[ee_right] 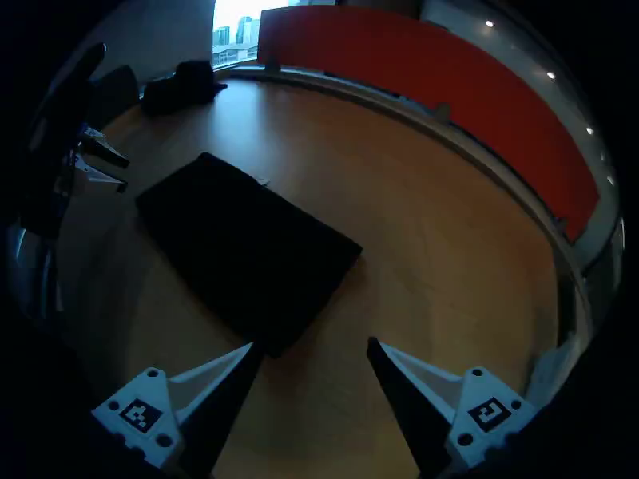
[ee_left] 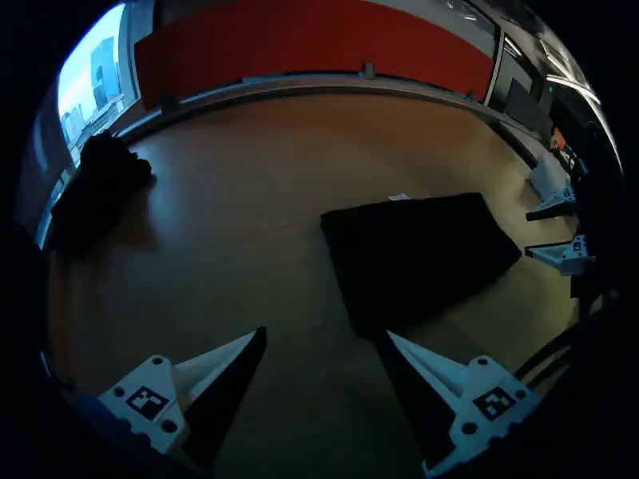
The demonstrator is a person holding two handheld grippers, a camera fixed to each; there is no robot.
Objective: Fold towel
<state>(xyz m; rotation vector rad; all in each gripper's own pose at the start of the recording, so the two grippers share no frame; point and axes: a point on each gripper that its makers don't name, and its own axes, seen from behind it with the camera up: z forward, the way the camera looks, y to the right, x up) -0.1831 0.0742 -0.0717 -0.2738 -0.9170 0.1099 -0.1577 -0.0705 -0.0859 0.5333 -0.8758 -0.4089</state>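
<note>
A dark towel (ee_left: 419, 259) lies flat on the wooden table (ee_left: 240, 207), folded into a neat rectangle. In the left gripper view my left gripper (ee_left: 323, 363) hovers open just short of the towel's near corner, nothing between its fingers. The right gripper (ee_left: 555, 233) shows at the far right of that view, open, beside the towel's far edge. In the right gripper view the towel (ee_right: 248, 247) stretches away to the left, and my right gripper (ee_right: 313, 371) stands open close to its near corner. The left gripper (ee_right: 108, 169) appears at the upper left there, open.
A heap of dark cloth (ee_left: 100, 188) sits at the table's far corner near the window (ee_left: 92, 76), also seen as dark cloth (ee_right: 180, 86). A red wall panel (ee_left: 311, 40) runs behind the table's raised edge. A small white scrap (ee_left: 398, 196) lies by the towel.
</note>
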